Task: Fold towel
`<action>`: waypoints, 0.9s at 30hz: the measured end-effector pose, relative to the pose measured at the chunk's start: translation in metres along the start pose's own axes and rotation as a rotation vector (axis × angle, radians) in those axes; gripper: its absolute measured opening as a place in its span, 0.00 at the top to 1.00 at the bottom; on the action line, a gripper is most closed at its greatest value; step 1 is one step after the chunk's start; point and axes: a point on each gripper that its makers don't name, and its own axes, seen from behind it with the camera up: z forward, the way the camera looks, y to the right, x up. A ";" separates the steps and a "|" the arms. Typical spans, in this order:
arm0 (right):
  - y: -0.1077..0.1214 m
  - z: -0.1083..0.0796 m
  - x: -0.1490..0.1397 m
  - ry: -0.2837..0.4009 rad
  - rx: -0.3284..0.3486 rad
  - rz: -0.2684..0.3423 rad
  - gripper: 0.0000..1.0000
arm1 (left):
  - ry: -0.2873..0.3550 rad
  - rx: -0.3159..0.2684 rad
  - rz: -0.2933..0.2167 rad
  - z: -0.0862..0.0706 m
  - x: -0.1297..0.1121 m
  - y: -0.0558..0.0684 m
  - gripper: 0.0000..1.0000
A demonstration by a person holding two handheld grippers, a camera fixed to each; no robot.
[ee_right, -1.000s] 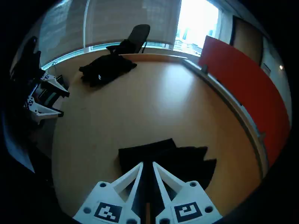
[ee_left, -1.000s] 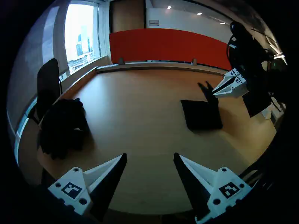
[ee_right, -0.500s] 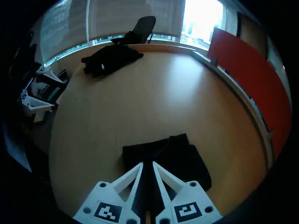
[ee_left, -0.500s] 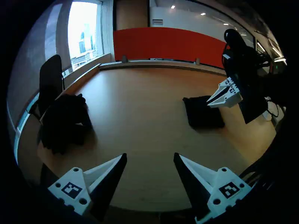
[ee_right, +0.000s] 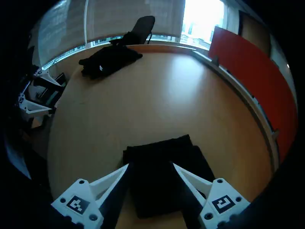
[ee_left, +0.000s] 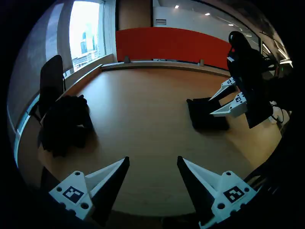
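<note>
Far ahead-left of the left gripper point(ee_left: 152, 158), a dark heap of cloth point(ee_left: 63, 122) on the table point(ee_left: 145, 103). Left gripper itself spread wide, nothing between, hovering over the near table edge. Ahead-right of it, well apart, the towel point(ee_left: 202, 118): a compact dark rectangle, lying flat. Just over the towel's near end, the right gripper point(ee_right: 150, 165), jaws parted, pinching nothing; touching or not, hard to tell. Looks essentially folded, with at most a final press or tidy left
</note>
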 end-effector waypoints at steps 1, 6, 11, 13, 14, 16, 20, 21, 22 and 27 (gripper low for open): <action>0.000 0.000 0.000 0.001 0.000 0.003 0.29 | 0.000 0.000 0.001 0.000 0.000 0.000 0.07; 0.000 -0.003 -0.003 0.001 -0.006 0.016 0.29 | 0.002 -0.002 0.005 0.000 0.001 0.000 0.07; 0.000 -0.007 -0.013 -0.012 -0.015 0.029 0.29 | 0.002 -0.003 0.006 0.000 0.002 0.000 0.07; -0.001 -0.010 -0.019 -0.019 -0.019 0.038 0.29 | 0.002 -0.004 0.008 0.000 0.002 0.001 0.07; -0.001 -0.011 -0.022 -0.022 -0.021 0.043 0.29 | 0.002 -0.005 0.009 0.000 0.002 0.001 0.07; -0.001 -0.014 -0.029 -0.028 -0.028 0.055 0.29 | 0.002 -0.007 0.011 0.000 0.003 0.002 0.07; 0.000 -0.022 -0.042 -0.041 -0.042 0.078 0.29 | 0.001 -0.013 0.016 0.001 0.003 0.004 0.07; 0.000 -0.024 -0.046 -0.045 -0.046 0.084 0.29 | 0.001 -0.014 0.017 0.001 0.003 0.005 0.07; 0.000 -0.026 -0.049 -0.049 -0.050 0.090 0.29 | 0.001 -0.015 0.018 0.001 0.004 0.006 0.07; -0.001 -0.036 -0.066 -0.066 -0.066 0.116 0.29 | 0.002 -0.020 0.023 0.001 0.004 0.008 0.08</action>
